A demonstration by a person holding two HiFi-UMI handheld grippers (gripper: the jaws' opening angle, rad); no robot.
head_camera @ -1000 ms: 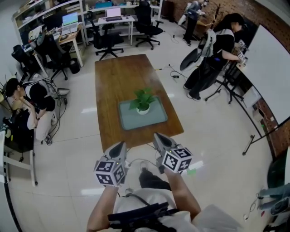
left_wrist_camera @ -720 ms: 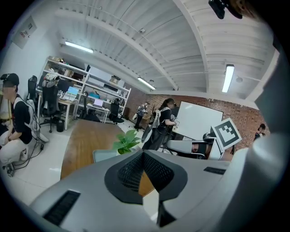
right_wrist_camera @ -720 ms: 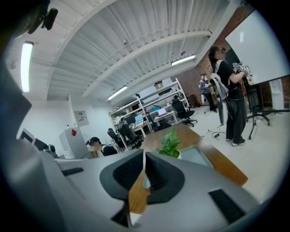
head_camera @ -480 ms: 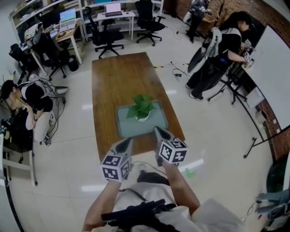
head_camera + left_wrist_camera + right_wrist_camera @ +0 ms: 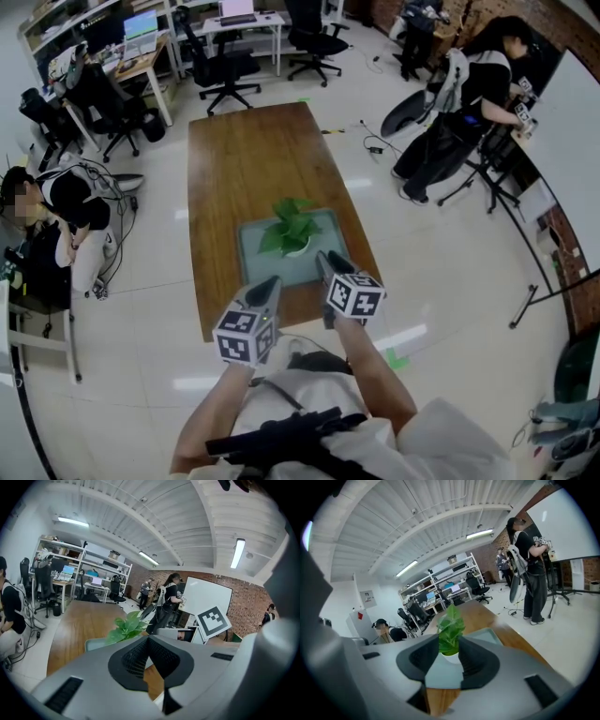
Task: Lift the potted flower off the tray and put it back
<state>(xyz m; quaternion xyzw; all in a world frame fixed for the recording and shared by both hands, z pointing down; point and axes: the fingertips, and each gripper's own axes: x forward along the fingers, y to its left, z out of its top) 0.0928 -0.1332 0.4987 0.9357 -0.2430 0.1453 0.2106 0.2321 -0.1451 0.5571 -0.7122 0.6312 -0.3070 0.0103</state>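
A small green plant in a white pot [image 5: 289, 232] stands upright in the grey-green tray [image 5: 323, 261] on the long wooden table [image 5: 244, 159]. Both grippers hover at the table's near edge, short of the pot. My left gripper [image 5: 270, 283] points at the tray's near left corner, its black pads pressed together with nothing in them. My right gripper [image 5: 322, 258] reaches over the tray's near rim; its jaws are opening, and nothing sits between them. In the right gripper view the plant [image 5: 451, 630] shows beyond the gap of that gripper [image 5: 450, 652]. In the left gripper view the leaves [image 5: 126, 627] rise above the closed left gripper [image 5: 150, 641].
A seated person [image 5: 52, 202] is left of the table. Another person [image 5: 469, 94] stands at a whiteboard [image 5: 572, 131] on the right. Office chairs [image 5: 225, 66] and desks stand beyond the table's far end. A cable lies on the floor [image 5: 370, 148].
Both grippers have moved forward from in front of the body up to the table's near edge, the right one now reaching the tray's rim.
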